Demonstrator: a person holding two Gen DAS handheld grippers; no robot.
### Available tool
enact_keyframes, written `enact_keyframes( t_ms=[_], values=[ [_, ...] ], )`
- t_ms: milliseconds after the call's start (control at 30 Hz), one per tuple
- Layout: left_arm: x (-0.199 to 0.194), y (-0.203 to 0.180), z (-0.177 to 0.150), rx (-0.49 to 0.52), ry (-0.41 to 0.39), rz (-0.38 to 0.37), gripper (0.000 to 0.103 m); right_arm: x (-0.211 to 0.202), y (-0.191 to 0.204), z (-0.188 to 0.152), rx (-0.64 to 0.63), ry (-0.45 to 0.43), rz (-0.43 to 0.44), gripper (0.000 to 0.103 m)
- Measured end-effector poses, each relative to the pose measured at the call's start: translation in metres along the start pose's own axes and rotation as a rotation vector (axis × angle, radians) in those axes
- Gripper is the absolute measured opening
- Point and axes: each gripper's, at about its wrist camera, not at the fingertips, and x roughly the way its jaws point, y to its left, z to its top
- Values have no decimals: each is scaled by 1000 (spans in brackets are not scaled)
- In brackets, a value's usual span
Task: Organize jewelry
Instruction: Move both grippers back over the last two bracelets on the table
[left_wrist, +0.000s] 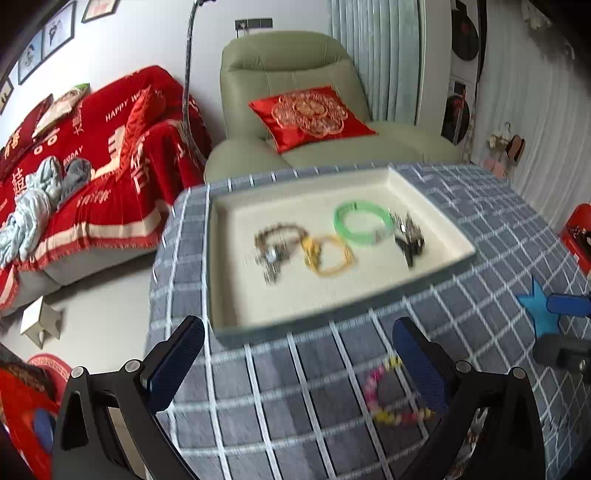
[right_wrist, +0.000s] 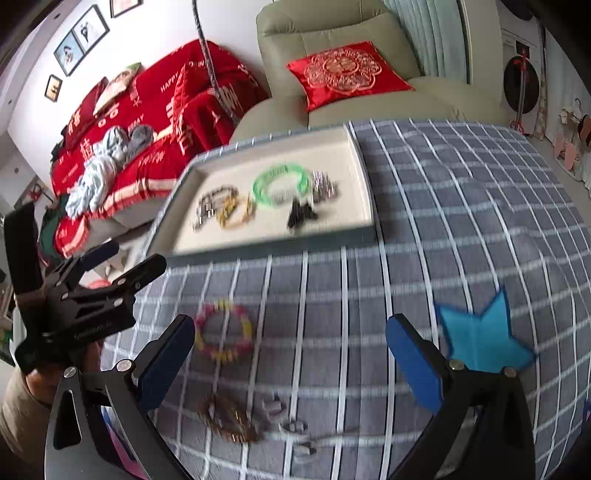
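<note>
A cream tray (left_wrist: 236, 295) (right_wrist: 354, 155) on the checked cloth holds a green bangle (left_wrist: 364, 227) (right_wrist: 280, 184), a yellow bracelet (left_wrist: 328, 254) (right_wrist: 236, 212), a brown beaded bracelet (left_wrist: 275, 243) (right_wrist: 212, 205), a silver piece (right_wrist: 324, 186) and a black piece (left_wrist: 410, 247) (right_wrist: 301, 214). A pink-and-yellow bead bracelet (left_wrist: 391, 397) (right_wrist: 223, 334) lies on the cloth by my open, empty left gripper (left_wrist: 297, 365). My right gripper (right_wrist: 291, 363) is open and empty. Below it lie a brown bead bracelet (right_wrist: 229, 419) and a grey piece with a chain (right_wrist: 295, 428).
A blue star (right_wrist: 480, 336) (left_wrist: 539, 306) lies on the cloth right of the right gripper. The left gripper (right_wrist: 85, 291) shows at the table's left edge. A green armchair (left_wrist: 288, 74) and a red-covered sofa (left_wrist: 92, 147) stand behind the table.
</note>
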Motion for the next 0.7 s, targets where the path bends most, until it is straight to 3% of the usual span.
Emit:
enact_keyframes(
  t_ms=[267,700],
  values=[
    [15,-7,-30,3,69,1,103,3,10,-50,-61,63,-21,103],
    [29,-27,-42,68,106,10,103,11,29,-69,-128,81,-67,103]
  ],
)
